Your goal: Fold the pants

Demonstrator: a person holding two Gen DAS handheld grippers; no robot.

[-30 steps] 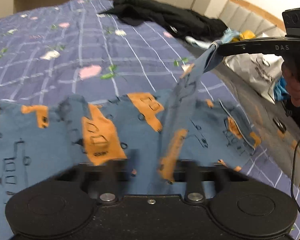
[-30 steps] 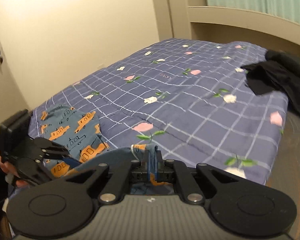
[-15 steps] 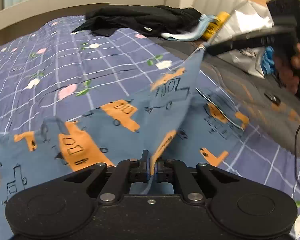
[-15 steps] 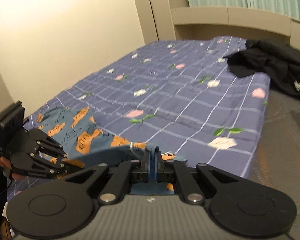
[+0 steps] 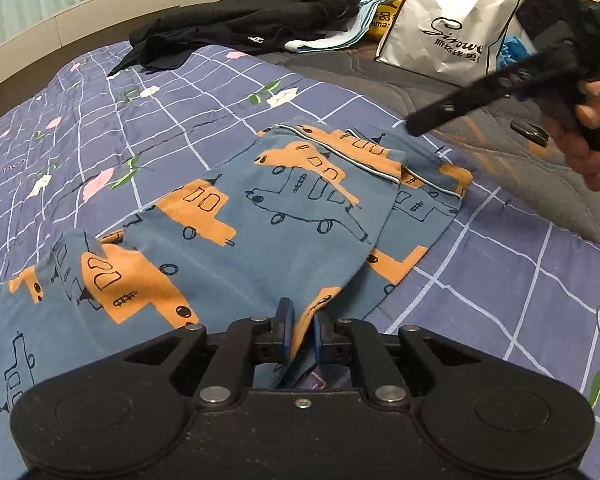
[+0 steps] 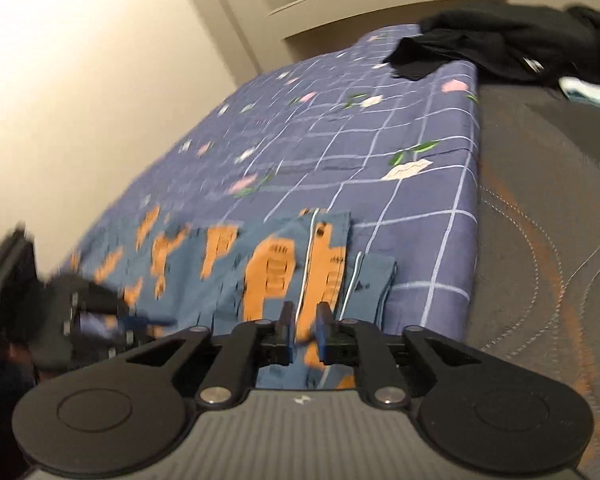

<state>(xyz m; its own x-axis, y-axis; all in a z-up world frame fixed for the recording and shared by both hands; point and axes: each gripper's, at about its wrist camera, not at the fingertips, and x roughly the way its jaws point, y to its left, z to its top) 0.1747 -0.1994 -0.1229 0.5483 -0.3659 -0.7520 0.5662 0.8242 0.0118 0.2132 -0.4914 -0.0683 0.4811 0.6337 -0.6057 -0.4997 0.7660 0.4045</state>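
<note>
The blue pants (image 5: 300, 220) with orange vehicle prints lie folded over on the checked bedspread (image 5: 180, 120), hems stacked at the right end. My left gripper (image 5: 302, 332) sits low at the near edge; its jaws are opening, with a ridge of fabric standing loose between the pads. In the right wrist view my right gripper (image 6: 303, 328) hovers just over the piped hems of the pants (image 6: 276, 264), jaws opening, pads not pressing cloth. In the left wrist view the right gripper (image 5: 416, 126) shows clear of the hems, held by a hand (image 5: 584, 140). The left gripper (image 6: 140, 322) appears blurred.
Black clothing (image 5: 240, 28) and a light blue cloth (image 5: 340, 38) lie at the far end of the bed. A white shopping bag (image 5: 452, 28) stands on the grey mattress (image 5: 500, 160), beside a small dark object (image 5: 528, 132). A wall (image 6: 100, 80) borders the bed's far side.
The lifted end of the pants, stretched between both grippers, has come down onto the rest of the pants. Both pairs of jaws have parted, and the right gripper has dropped towards the bed.
</note>
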